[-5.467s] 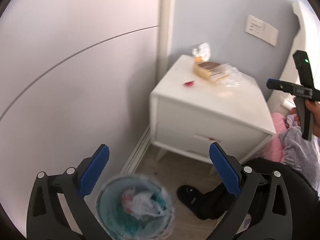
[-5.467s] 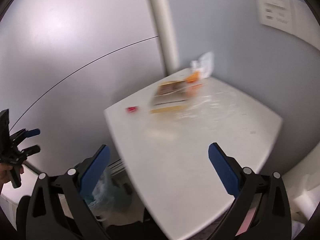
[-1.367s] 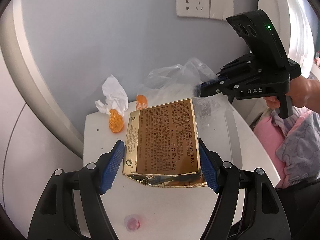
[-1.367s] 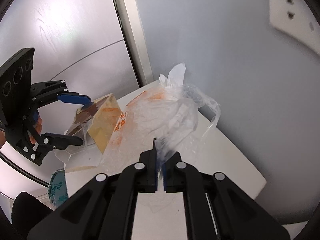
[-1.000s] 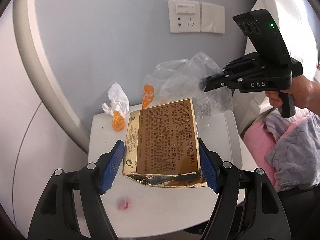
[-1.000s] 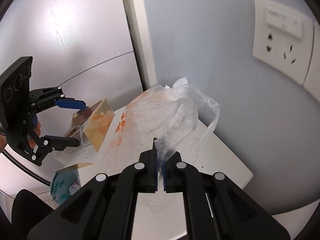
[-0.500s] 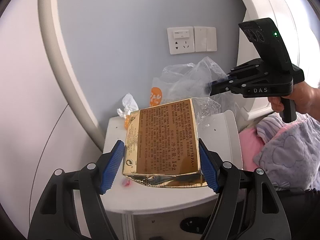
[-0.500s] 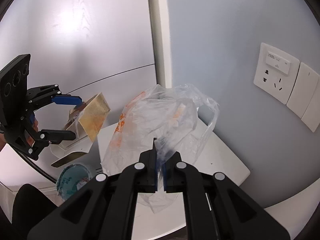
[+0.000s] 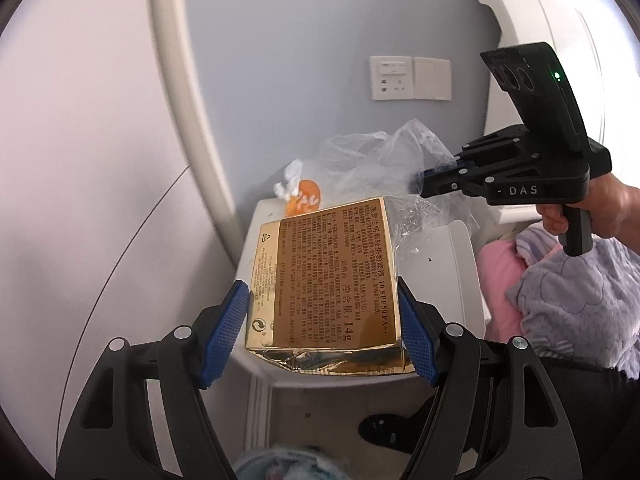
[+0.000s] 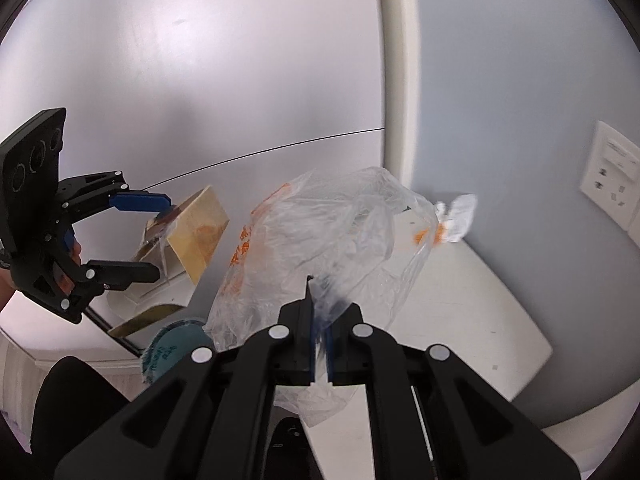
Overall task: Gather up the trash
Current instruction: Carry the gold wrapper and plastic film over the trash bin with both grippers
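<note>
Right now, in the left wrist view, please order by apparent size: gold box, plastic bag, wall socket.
1. gold box, though nearest the camera.
2. plastic bag.
3. wall socket, farthest away.

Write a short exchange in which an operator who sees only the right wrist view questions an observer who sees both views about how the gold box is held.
Operator: My right gripper is pinching the plastic bag. How does the left gripper hold the gold box?
Observer: Its blue fingers press the box's two opposite sides, near its lower end.
Operator: What is on the face of the box turned away from me?
Observer: Dense printed text, with "14g" and a recycling mark.
</note>
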